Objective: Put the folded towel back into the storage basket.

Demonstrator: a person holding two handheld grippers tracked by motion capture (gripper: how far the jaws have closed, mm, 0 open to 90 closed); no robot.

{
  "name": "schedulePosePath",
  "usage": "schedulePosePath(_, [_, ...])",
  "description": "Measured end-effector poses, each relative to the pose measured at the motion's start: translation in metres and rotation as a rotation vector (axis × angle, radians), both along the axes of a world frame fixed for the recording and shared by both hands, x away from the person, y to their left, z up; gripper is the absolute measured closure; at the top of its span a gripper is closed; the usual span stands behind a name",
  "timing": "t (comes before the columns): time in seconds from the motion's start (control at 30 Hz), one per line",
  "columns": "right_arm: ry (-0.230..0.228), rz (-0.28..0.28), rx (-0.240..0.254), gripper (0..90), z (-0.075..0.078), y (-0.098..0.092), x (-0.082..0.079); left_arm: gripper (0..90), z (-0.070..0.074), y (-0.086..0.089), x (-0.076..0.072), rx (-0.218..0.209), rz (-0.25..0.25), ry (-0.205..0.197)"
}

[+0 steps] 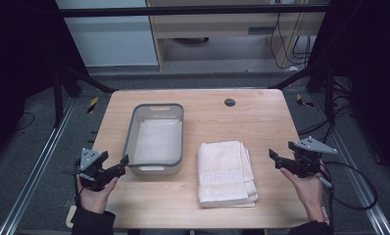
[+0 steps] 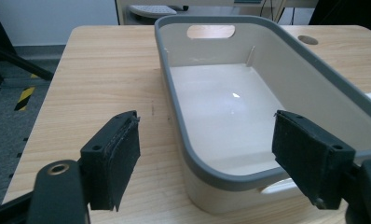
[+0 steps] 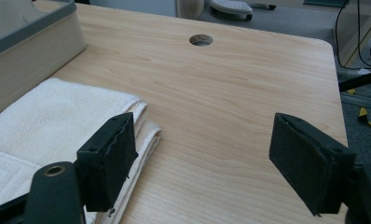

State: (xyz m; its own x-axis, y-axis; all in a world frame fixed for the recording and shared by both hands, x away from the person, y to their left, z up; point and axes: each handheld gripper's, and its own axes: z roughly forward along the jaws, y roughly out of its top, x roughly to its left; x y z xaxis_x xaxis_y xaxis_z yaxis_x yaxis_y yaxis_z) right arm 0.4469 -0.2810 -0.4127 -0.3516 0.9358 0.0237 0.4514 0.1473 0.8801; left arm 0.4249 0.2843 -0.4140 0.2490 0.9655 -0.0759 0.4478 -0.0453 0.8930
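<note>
Two grippers, left gripper [image 1: 118, 164] and right gripper [image 1: 276, 159], wait with jaws spread wide and empty; the folded white towel [image 1: 226, 172] lies on the wooden table [image 1: 261, 122] beside the grey-rimmed plastic tub [image 1: 157, 137]; I think the start comes next: reach in and pinch the towel's edges.

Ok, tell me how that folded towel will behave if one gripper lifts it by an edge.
The folded towel looks soft and stacked in layers, so it would probably droop and unfold. Its looped fabric should grip well, not slip. It seems light, and pushed across the wooden table it may bunch rather than slide.

Dim, even overhead light; dark surround; small glare spot on bin [image 2: 267, 60] floor; jaws slightly soft
</note>
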Motion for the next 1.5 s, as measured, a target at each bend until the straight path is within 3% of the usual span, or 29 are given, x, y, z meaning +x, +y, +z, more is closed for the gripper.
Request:
schedulePosePath(0.5, [0.006,0.031,0.031,26.2,0.013,0.005,0.009,22.8,0.019,-0.021,0.008,0.011,-0.070,-0.017])
schedulePosePath(0.97, [-0.003,0.081,0.030,28.0,0.030,0.015,0.026,24.9,0.031,-0.071,0.014,0.038,-0.162,-0.043])
schedulePosePath(1.13, [0.003,0.093,0.035,28.3,0.035,0.016,0.033,25.6,0.029,-0.090,0.014,0.021,-0.204,-0.038])
schedulePosePath(1.5, [0.010,0.112,0.054,27.6,0.035,0.021,0.047,26.4,0.024,-0.133,0.012,0.033,-0.294,-0.021])
